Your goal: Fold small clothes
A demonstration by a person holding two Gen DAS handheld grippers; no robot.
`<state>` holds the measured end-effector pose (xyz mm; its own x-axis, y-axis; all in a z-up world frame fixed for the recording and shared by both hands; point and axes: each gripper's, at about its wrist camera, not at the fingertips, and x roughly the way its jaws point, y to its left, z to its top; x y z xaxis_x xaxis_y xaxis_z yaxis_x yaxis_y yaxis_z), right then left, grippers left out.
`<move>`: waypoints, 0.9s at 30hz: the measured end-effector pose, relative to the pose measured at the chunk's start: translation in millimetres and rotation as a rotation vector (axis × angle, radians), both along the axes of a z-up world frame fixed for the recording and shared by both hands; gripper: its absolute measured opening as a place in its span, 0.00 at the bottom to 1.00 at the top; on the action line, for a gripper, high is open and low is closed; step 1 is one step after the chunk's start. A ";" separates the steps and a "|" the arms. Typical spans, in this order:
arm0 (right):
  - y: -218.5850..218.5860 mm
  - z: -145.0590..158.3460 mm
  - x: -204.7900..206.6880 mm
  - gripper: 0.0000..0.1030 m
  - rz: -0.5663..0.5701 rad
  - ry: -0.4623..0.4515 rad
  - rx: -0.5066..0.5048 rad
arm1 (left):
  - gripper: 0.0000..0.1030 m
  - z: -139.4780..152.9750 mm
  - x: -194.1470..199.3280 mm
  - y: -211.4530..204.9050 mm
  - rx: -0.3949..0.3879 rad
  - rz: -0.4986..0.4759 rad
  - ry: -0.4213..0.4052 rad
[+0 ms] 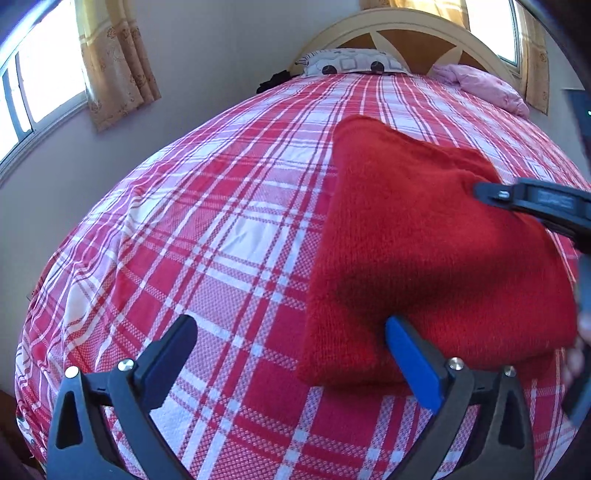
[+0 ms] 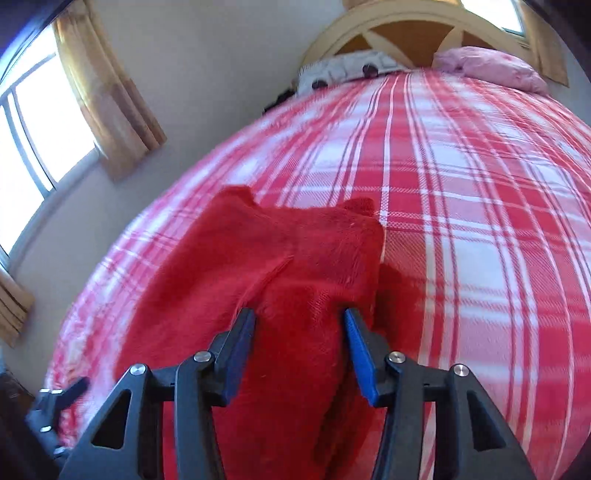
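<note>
A red knitted garment (image 1: 424,251) lies folded on the red-and-white plaid bedspread (image 1: 221,236), to the right in the left wrist view. My left gripper (image 1: 291,332) stands wide open above the bedspread. Its right fingertip is at the garment's near left edge, and only bedspread shows between its fingers. A finger (image 1: 524,201) of my right gripper reaches in from the right over the garment's far part. In the blurred right wrist view, my right gripper (image 2: 299,321) is open over the garment (image 2: 258,266). Red cloth fills the gap between its pads without being pinched.
At the head of the bed are a patterned pillow (image 1: 351,62), a pink pillow (image 1: 480,85) and a cream headboard (image 1: 406,22). A wall with a curtained window (image 1: 44,74) runs along the bed's left side. Plaid bedspread (image 2: 480,221) stretches right of the garment.
</note>
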<state>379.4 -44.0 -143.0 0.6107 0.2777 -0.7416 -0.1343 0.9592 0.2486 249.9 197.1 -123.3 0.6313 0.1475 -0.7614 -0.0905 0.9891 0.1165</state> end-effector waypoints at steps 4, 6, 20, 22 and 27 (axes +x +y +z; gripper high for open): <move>-12.7 -10.6 14.8 0.77 -0.036 0.049 0.048 | 1.00 -1.5 1.2 0.9 -0.005 -0.006 -0.008; -10.7 -5.7 7.0 0.77 -0.025 0.034 0.026 | 1.00 -1.3 0.5 3.0 -0.012 -0.005 -0.001; -13.6 62.9 -175.4 0.78 -0.251 -0.203 -0.044 | 1.00 39.5 -55.2 8.2 -0.026 0.011 -0.131; -5.4 69.4 -199.9 0.78 -0.271 -0.249 -0.077 | 1.00 53.1 -70.7 12.6 -0.039 0.012 -0.157; 15.9 105.8 -266.5 0.78 -0.361 -0.461 -0.186 | 1.00 84.4 -108.1 18.0 -0.021 0.005 -0.239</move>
<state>112.9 -28.1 -37.2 0.9115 -0.1153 -0.3948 0.1534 0.9859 0.0662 141.8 215.1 -39.0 0.7936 0.1362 -0.5930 -0.1175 0.9906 0.0703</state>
